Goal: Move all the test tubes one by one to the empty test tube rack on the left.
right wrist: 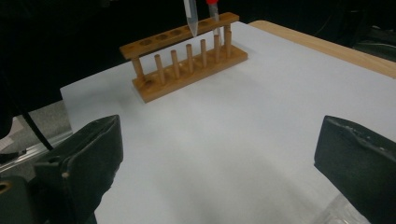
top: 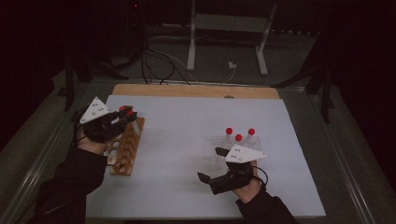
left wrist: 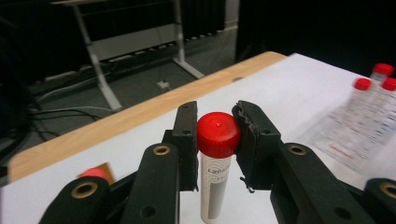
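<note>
Red-capped tube (left wrist: 216, 163) is gripped in my left tool (top: 122, 115) above the wooden rack (top: 127, 147); my right tool (top: 211, 164) stands wide open, holding nothing.

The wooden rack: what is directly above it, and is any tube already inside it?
Above the wooden rack hangs a red-capped tube, clamped at its cap by the left gripper. One other tube stands at the rack's far end; its lower part is hidden.

White table sheet (top: 187, 140), metal stand (top: 229, 32), floor cables (top: 159, 65)
</note>
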`<state>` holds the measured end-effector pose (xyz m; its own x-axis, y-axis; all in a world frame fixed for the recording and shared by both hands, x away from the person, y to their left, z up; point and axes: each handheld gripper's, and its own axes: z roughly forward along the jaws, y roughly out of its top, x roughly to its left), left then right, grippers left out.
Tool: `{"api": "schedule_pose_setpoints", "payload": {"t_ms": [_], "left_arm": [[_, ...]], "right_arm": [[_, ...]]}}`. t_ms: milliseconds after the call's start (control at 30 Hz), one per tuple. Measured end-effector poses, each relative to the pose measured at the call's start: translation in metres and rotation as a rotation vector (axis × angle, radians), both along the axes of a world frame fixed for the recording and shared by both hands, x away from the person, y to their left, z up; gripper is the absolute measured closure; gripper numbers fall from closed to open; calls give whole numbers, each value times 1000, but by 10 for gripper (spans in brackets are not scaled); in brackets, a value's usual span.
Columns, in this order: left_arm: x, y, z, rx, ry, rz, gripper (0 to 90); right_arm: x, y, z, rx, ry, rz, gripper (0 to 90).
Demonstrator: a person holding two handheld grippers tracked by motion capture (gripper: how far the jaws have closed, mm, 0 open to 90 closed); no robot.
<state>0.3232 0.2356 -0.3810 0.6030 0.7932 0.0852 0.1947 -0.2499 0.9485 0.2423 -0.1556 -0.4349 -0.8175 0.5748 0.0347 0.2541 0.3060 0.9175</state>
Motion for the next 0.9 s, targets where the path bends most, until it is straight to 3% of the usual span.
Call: {"api": "schedule_pose_setpoints", "payload": {"t_ms": [467,667,900], "left_arm": [[26,33,3,-27,-16,155,718],[40,38,-8,-36,-1,212,718],[48,39,-23,-41,26,233,718]], "right_arm": [[1,-2,0,10,6,0,15],[1,-3,0,12,5,-2,15],[1,-5,0,14,6,-4,15]]}}
